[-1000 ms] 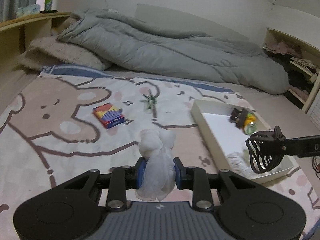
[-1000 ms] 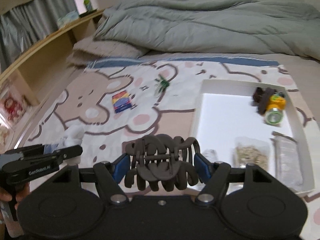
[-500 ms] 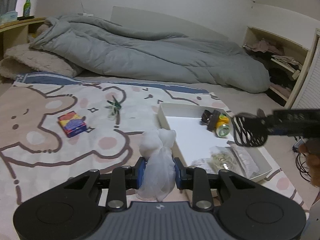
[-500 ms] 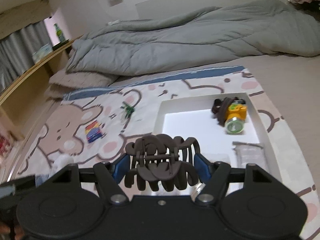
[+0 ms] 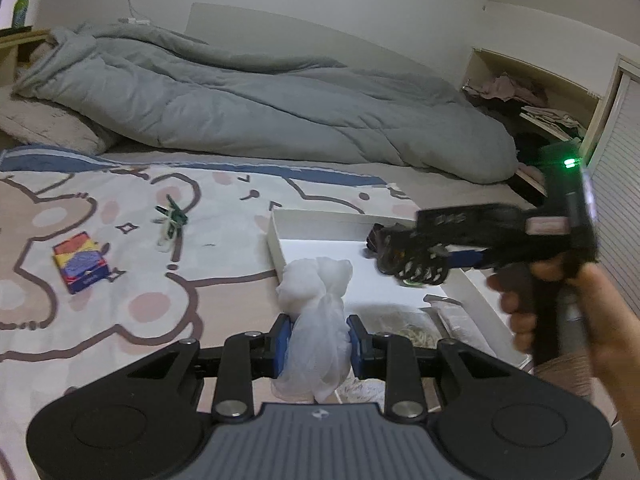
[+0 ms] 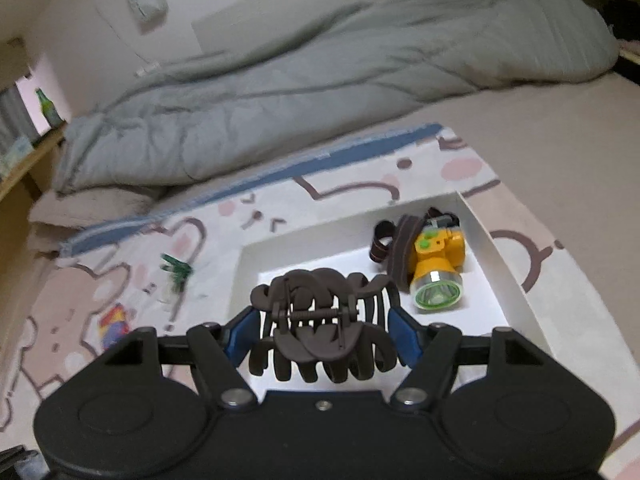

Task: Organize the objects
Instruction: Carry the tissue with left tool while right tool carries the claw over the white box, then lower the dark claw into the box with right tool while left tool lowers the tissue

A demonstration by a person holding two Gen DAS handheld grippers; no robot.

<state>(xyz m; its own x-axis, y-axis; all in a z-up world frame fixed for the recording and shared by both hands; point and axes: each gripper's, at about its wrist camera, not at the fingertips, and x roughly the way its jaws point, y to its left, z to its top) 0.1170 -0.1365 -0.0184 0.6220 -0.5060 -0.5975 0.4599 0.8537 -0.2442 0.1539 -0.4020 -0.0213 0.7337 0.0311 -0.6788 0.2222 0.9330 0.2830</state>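
My left gripper (image 5: pixel 318 340) is shut on a white mesh bath puff (image 5: pixel 316 304), held above the near left edge of a white tray (image 5: pixel 276 236). My right gripper (image 6: pixel 322 332) is shut on a dark brown hair claw clip (image 6: pixel 320 328) and hangs over the tray's (image 6: pixel 504 264) white floor; it also shows in the left wrist view (image 5: pixel 416 264). A yellow headlamp (image 6: pixel 436 268) with a brown strap lies at the tray's far right. Clear packets (image 5: pixel 404 324) lie at the tray's near end.
On the cartoon bear blanket (image 5: pixel 120 304) lie a colourful small box (image 5: pixel 82 262) and a green clip bundle (image 5: pixel 172 216). A grey duvet (image 5: pixel 260 112) lies behind. A shelf with clothes (image 5: pixel 520 100) stands at the right, and a green bottle (image 5: pixel 20 4) at the far left.
Both grippers have moved towards the tray with their loads. The right gripper now hangs over the tray floor, closer to the headlamp. The left gripper has swung right.
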